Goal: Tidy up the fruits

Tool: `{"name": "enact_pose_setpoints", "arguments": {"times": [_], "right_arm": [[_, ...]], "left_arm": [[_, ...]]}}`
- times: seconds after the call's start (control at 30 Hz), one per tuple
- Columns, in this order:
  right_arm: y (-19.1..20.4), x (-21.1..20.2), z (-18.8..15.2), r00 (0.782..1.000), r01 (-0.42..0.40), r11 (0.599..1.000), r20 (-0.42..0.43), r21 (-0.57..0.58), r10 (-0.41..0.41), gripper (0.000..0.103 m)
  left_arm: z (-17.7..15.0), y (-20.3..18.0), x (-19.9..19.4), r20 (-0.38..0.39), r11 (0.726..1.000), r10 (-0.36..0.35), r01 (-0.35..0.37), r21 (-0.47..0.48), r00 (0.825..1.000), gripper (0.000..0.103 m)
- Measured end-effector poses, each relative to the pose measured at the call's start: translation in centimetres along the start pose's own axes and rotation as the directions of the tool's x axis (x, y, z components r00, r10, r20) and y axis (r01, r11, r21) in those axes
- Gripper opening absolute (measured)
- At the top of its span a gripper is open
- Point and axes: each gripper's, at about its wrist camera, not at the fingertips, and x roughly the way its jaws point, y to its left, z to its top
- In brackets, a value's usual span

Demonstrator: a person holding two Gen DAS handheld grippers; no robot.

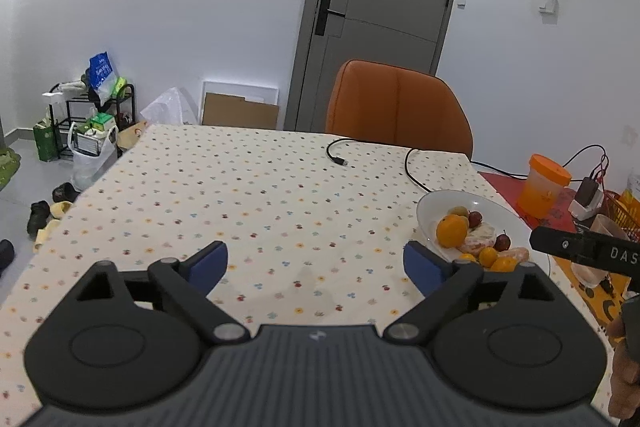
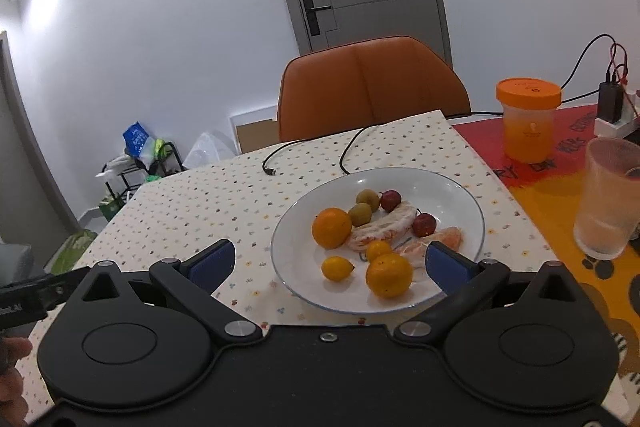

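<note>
Fruits, oranges, small red and green ones and peeled segments, lie on the round white plate (image 2: 460, 195) on our dotted tablecloth (image 1: 240, 187). Our right gripper (image 2: 327, 261) gapes wide and empty over its near rim; only this view shows the frosted plastic cup (image 2: 608, 203). Our left gripper (image 1: 316, 263), equally wide and empty, partly hides the plate.

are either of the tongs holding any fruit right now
No. Both the left tongs and the right tongs are open and empty; all the fruit lies on the white plate.
</note>
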Motion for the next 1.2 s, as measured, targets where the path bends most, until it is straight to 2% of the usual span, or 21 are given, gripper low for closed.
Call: {"name": "enact_pose_setpoints", "arguments": {"times": [0.33, 0.47, 0.63, 0.77, 1.2], "right_arm": [[1.3, -2.7, 0.2, 1.000, -0.024, 1.000, -0.002, -0.019, 0.024, 0.103], [1.9, -4.0, 0.2, 1.000, 0.009, 1.000, 0.030, -0.030, -0.008, 0.103], [2.5, -4.9, -0.2, 1.000, -0.010, 0.999, 0.016, -0.036, 0.011, 0.103], [3.1, -5.7, -0.6, 1.000, 0.003, 0.999, 0.027, -0.053, -0.001, 0.103], [4.3, -6.8, -1.3, 0.999, -0.021, 0.996, 0.022, -0.086, 0.023, 0.103]], "left_arm": [[-0.1, 0.6, -2.5, -0.028, 1.000, 0.010, -0.009, 0.027, 1.000, 0.103], [0.0, 0.8, -3.6, -0.034, 0.999, 0.024, -0.023, 0.023, 0.999, 0.103], [0.0, 1.1, -4.9, -0.030, 0.999, 0.042, -0.042, 0.024, 0.999, 0.103], [-0.3, 1.6, -5.8, -0.024, 0.996, 0.084, -0.083, 0.011, 0.996, 0.103], [-1.0, 2.5, -8.1, -0.013, 0.994, 0.107, -0.107, -0.005, 0.994, 0.103]]}}
